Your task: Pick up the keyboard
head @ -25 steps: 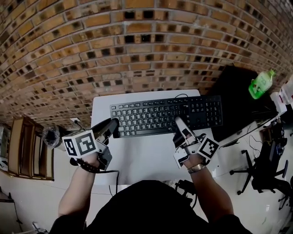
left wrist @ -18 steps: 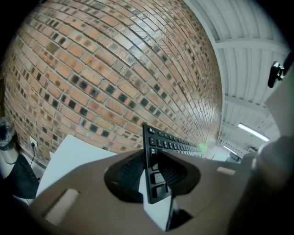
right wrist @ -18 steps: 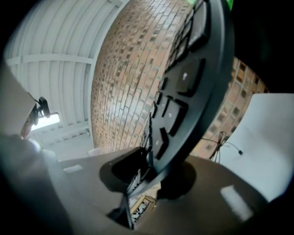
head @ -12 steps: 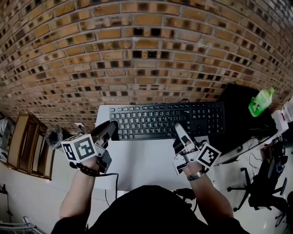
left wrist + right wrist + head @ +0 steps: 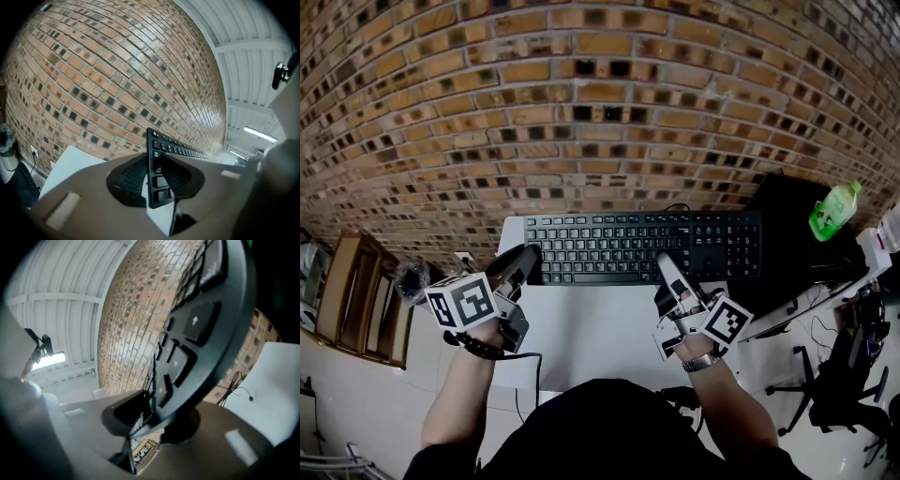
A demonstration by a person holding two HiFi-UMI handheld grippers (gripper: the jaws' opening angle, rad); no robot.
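A black keyboard (image 5: 642, 247) hangs lifted a little above the small white table (image 5: 591, 333), lengthwise in front of the brick wall. My left gripper (image 5: 530, 266) is shut on its near left corner. In the left gripper view that corner (image 5: 157, 173) stands edge-on, pinched between the two jaws of the left gripper (image 5: 157, 182). My right gripper (image 5: 664, 266) is shut on the near edge right of the middle. In the right gripper view the keyboard (image 5: 201, 329) fills the upper right, its edge clamped in the right gripper (image 5: 154, 416).
A brick wall (image 5: 581, 112) rises close behind the keyboard. To the right is a dark desk surface (image 5: 787, 234) with a green bottle (image 5: 835, 209). A black office chair (image 5: 839, 375) stands at the lower right and a wooden rack (image 5: 356, 300) at the left.
Both grippers have risen with the keyboard, which now sits higher and nearer the wall in the head view. Most of that came early; since half a second ago little has shifted.
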